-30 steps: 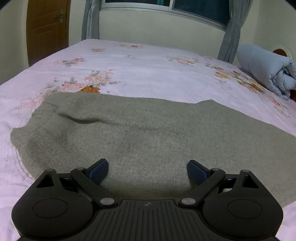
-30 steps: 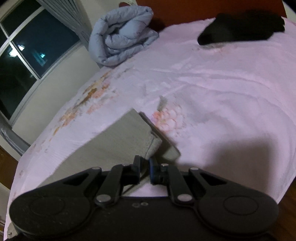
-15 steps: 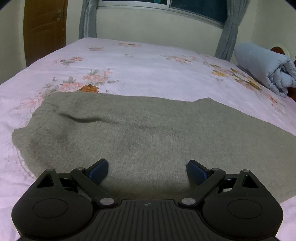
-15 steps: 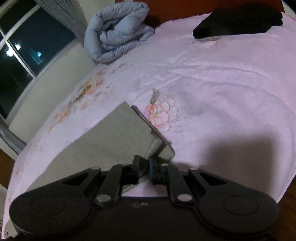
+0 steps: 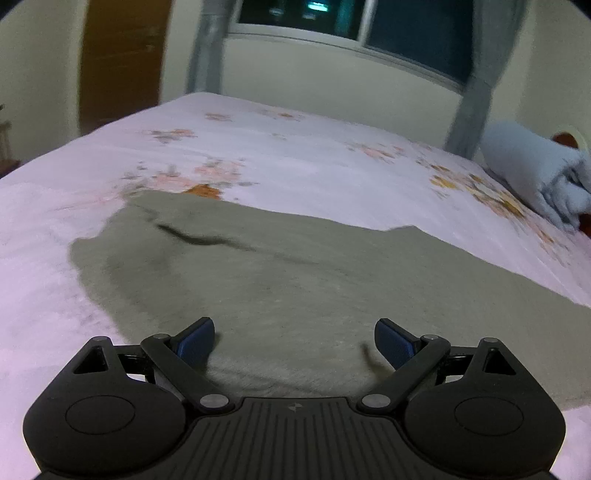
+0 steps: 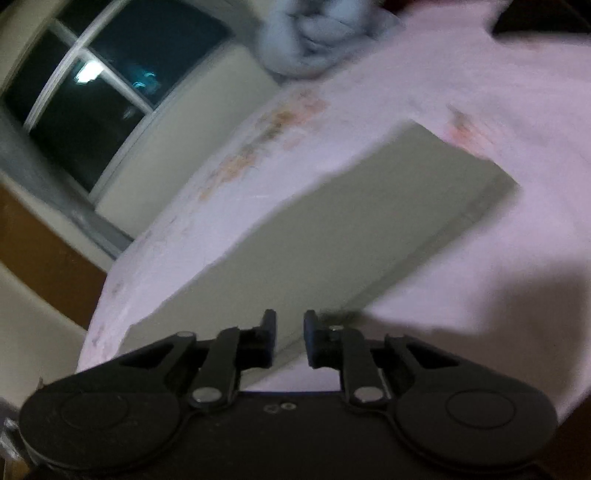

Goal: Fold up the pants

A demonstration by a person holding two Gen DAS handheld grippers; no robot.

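Observation:
Grey pants (image 5: 280,280) lie flat across the pink floral bed (image 5: 295,155), waist end at the left with a dark crease. My left gripper (image 5: 294,338) is wide open and empty, low over the near edge of the pants. In the right wrist view the leg end of the pants (image 6: 351,221) lies flat on the sheet, its cuff toward the upper right. My right gripper (image 6: 290,334) is partly open and empty, above the pants' near edge. This view is blurred by motion.
A rolled light-blue quilt (image 5: 535,173) lies at the bed's far right, also in the right wrist view (image 6: 310,40). A dark garment (image 6: 539,18) lies near the headboard. A window with grey curtains (image 5: 476,74) and a wooden door (image 5: 122,62) stand beyond the bed.
My right gripper has opened and let go of the pant cuff, then pulled back and lifted; the cuff now lies flat. My left gripper has risen slightly and stayed open.

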